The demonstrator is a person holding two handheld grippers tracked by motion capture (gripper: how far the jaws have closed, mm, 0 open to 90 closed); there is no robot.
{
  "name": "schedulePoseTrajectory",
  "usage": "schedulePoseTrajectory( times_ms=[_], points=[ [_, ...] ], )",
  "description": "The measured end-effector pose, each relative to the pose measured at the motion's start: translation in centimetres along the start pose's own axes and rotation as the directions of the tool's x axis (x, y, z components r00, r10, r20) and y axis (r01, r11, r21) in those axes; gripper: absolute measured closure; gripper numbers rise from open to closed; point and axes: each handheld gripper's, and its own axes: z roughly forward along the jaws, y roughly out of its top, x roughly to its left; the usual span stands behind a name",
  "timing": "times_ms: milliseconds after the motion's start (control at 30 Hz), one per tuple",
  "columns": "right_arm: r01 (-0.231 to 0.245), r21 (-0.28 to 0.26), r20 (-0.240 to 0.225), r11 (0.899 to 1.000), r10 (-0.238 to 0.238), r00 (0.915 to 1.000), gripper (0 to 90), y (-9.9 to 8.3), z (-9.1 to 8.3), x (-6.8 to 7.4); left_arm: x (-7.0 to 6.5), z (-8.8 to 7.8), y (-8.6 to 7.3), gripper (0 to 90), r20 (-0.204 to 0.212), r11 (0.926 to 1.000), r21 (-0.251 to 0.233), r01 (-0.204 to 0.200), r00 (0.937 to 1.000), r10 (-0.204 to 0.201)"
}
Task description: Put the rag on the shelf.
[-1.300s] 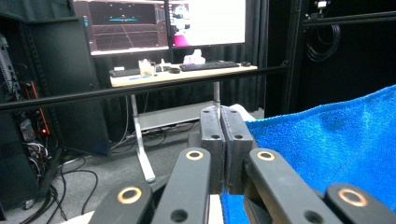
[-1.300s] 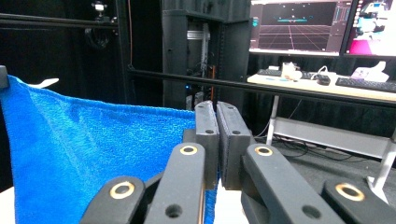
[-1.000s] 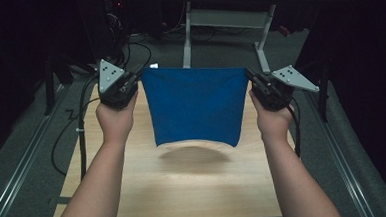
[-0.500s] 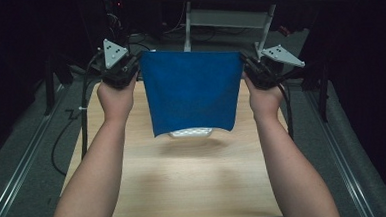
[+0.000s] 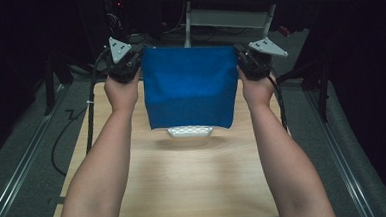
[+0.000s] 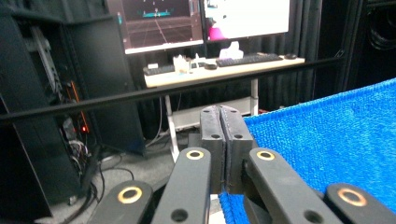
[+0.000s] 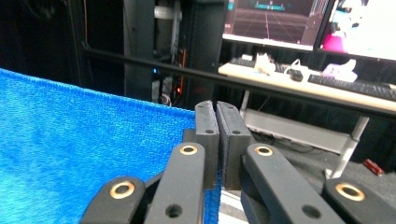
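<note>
cloth point(image 5: 190, 86) carried farther | tools: 2, clamped | cloths: 1

A bright blue, finely looped terry cloth point(image 5: 190, 86) is seen stretched between two black grippers, the left gripper point(image 5: 128, 67) and the right gripper point(image 5: 248, 63), each topped by a pale grey three-cornered plate. Brass-coloured rivets are set in the black jaws. Below the cloth's hem, a white object with a dotted pattern point(image 5: 189, 131) is seen on the light wood-grain table point(image 5: 195, 183).

Dim room, table point(image 5: 195, 188) lit from above, cloth point(image 5: 190, 88) shadow at 6 o'clock, monitors point(image 6: 205, 18) glaring, soft focus.
</note>
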Motion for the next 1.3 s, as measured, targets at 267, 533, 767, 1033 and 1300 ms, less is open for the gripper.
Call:
schedulePoseTrajectory(
  times_ms=[267, 533, 767, 1033, 1300],
  points=[
    [0.011, 0.103, -0.035, 0.995, -0.008, 0.9994, 88.6, -3.8, 2.4, 0.1, 0.7, 1.5, -4.8, 89.5, 0.021, 0.9932, 0.097, 0.064, 0.9976, -0.066],
    [0.030, 0.175, -0.039, 0.984, -0.024, 0.9990, 88.6, -7.1, 3.6, 0.1, 0.3, 2.8, -8.6, 89.5, 0.052, 0.9794, 0.192, 0.061, 0.9961, -0.072],
    [0.004, 0.227, -0.046, 0.974, 0.007, 0.9989, 88.6, -10.3, 3.9, -0.3, -0.6, 3.3, -11.9, 89.5, 0.068, 0.9658, 0.249, 0.072, 0.9934, -0.092],
    [-0.036, 0.275, -0.056, 0.961, 0.053, 0.9970, 88.6, -13.9, 3.8, -0.4, -1.3, 3.3, -15.2, 89.5, 0.088, 0.9454, 0.316, 0.080, 0.9897, -0.113],
    [-0.083, 0.311, -0.053, 0.947, 0.104, 0.9931, 88.6, -16.6, 3.6, -0.3, -1.8, 3.3, -16.8, 89.5, 0.095, 0.9266, 0.366, 0.086, 0.9870, -0.130]
  ],
)
